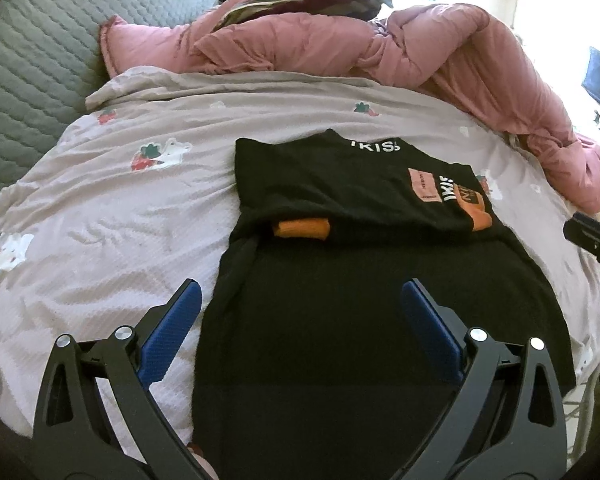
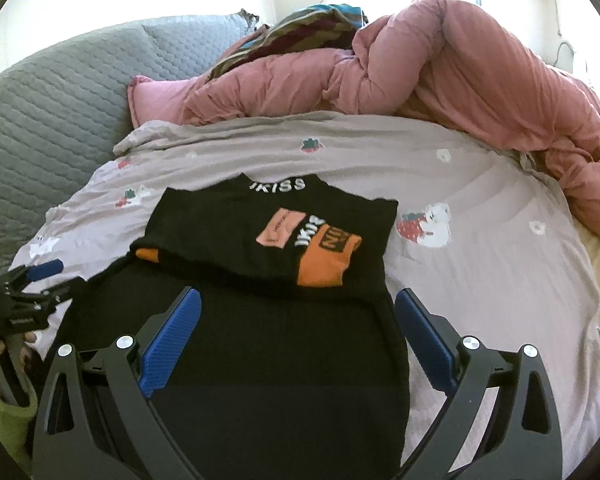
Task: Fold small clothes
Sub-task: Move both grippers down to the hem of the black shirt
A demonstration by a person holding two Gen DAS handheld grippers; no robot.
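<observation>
Bed (image 1: 100, 208) bears black garment (image 1: 340, 300), seemingly folded

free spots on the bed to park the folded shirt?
Bare sheet between the black shirt and the grey quilted cushion; another strip on the shirt's other side, toward the pink duvet. Crowded along the far edge: duvet and striped fabric piled there.

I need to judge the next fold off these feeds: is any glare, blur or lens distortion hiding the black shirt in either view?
Left wrist view: window glare blows out the top right, fisheye bends the bedspread, and the black shirt stays readable, though its near half is featureless dark. Right wrist view: blown-out window along the top, the shirt's print sharp, slight blur on the left gripper at the frame edge.
</observation>
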